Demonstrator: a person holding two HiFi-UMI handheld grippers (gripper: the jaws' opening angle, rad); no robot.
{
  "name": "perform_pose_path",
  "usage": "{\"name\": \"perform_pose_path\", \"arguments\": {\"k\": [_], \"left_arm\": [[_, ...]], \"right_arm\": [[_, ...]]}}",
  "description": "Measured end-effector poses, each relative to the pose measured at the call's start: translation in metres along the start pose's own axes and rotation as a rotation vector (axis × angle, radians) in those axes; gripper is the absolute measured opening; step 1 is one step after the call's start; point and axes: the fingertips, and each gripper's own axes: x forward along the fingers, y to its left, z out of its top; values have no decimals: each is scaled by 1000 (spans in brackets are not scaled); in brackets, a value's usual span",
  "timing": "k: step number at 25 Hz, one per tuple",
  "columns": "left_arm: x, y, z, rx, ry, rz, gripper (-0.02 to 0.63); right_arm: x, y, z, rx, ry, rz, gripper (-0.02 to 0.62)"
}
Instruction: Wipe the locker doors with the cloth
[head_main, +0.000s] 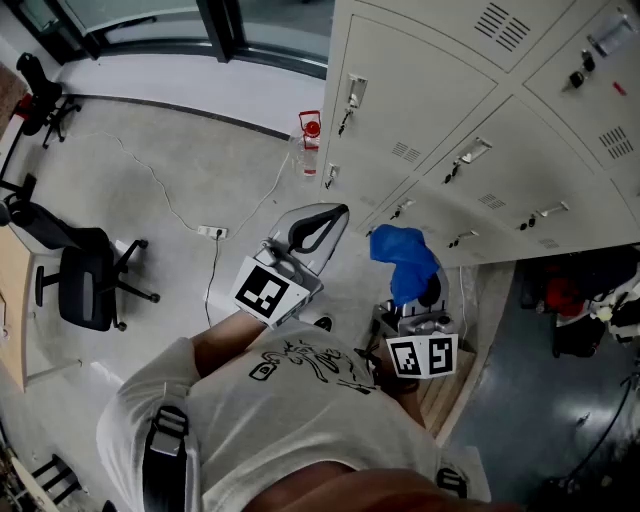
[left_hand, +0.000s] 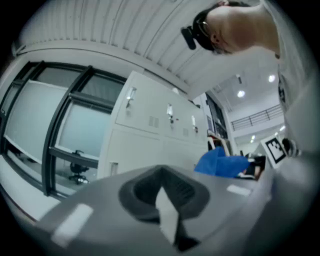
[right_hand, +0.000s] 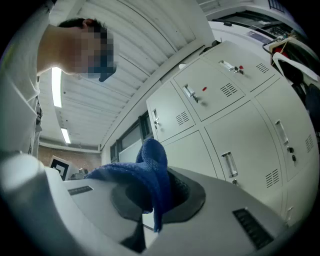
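One crumpled blue cloth (head_main: 405, 260) is clamped in the jaws of your right gripper (right_hand: 152, 192); your left gripper (left_hand: 161, 174) has its jaws closed, empty, near the lockers (head_main: 440, 100).

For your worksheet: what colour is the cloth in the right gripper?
Blue cloth, clearest in right gripper view.

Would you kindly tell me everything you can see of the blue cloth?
The cloth is deep blue, of soft, nubby-looking fabric, bunched into thick folds rather than spread flat. The right gripper has its jaws shut on it: a crumpled mass rises above the jaws and drapes over one side, and a thin tail hangs below them. It is held up in front of the pale locker doors; whether it touches a door cannot be told.
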Motion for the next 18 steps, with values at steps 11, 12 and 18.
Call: {"name": "perform_pose_path", "arguments": {"k": [11,12,18], "left_arm": [[18,118,14,19,1,-2,2],[24,125,17,26,8,5,3],[83,168,64,132,-40,34,2]], "right_arm": [[134,39,-4,-301,-15,8,29],[147,40,2,-376,-22,15,29],[247,38,42,-925,-58,1,29]]}}
